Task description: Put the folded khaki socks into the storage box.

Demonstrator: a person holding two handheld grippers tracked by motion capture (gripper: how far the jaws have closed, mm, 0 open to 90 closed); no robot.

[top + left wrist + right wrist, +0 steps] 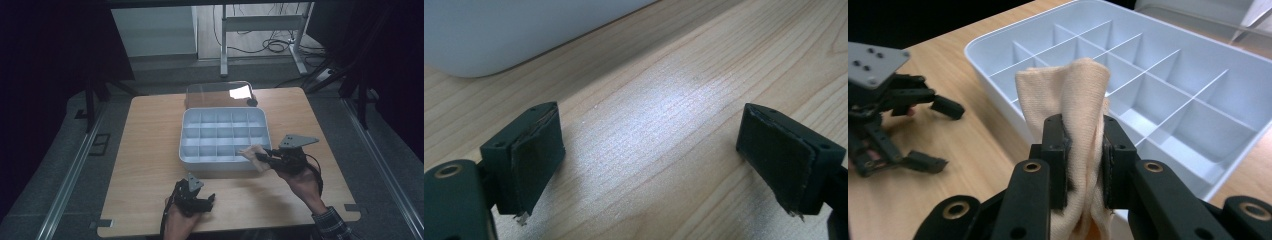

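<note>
A soft, light beige cloth [1073,105] is pinched mid-fold by the right gripper [1084,150] over the near edge of the divided tray [186,131]; limp sagging is expected. The left gripper [651,165] is spread wide, nothing held

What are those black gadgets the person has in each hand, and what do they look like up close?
They are hand-held grippers. The left gripper and the right gripper are black, jointed frames with visible bolt holes, each ending in two blocky jaws faced with dark pads. Each carries a grey three-cornered plate on top, and a black cable trails from the right one. The person wears a plaid sleeve.
</note>
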